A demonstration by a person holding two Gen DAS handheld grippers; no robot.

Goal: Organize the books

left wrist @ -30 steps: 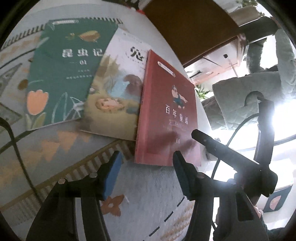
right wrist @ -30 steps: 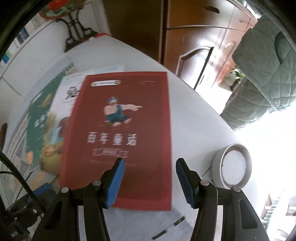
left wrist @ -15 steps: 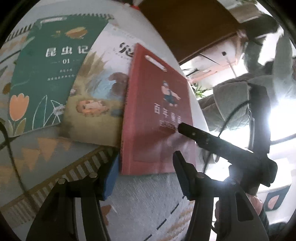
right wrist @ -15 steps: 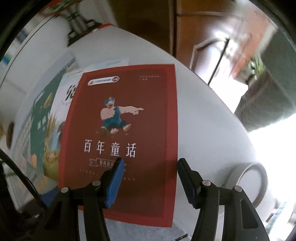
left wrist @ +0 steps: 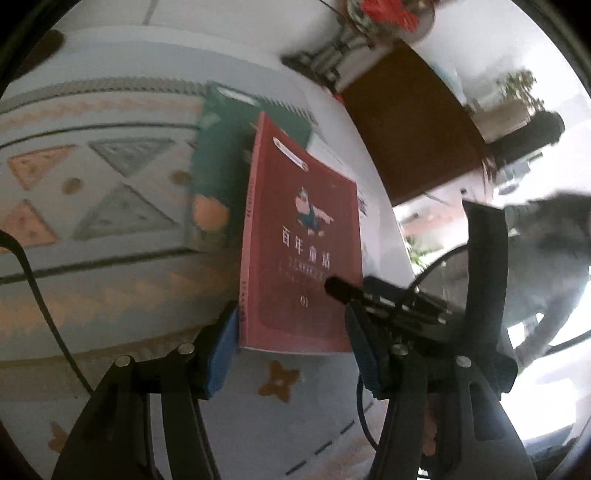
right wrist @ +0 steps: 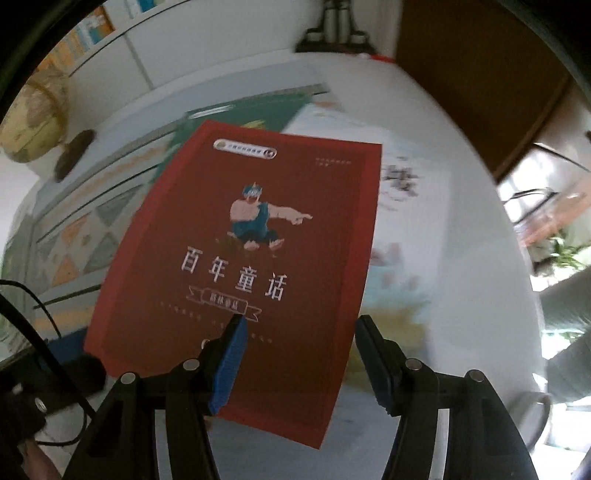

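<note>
A red book (left wrist: 301, 254) with a cartoon figure and white Chinese title lies between the fingers of my left gripper (left wrist: 291, 343), its near edge at the pads; the jaws stand wide and it looks lifted off the table. In the right wrist view the red book (right wrist: 243, 258) fills the middle, and my right gripper (right wrist: 299, 354) is open with its fingers over the book's lower part. A green book (left wrist: 221, 155) and a pale illustrated book (right wrist: 402, 229) lie beneath and beside it.
A patterned cloth (left wrist: 92, 184) with triangles covers the left of the white round table (right wrist: 461, 258). A globe (right wrist: 33, 110) stands at the far left, a dark stand (right wrist: 336, 29) at the back, wooden furniture (left wrist: 413, 122) to the right.
The red book has risen and slid left over the other two books, now covering much of the green one. Both views have swung left, and the right gripper has moved further over the red cover.
</note>
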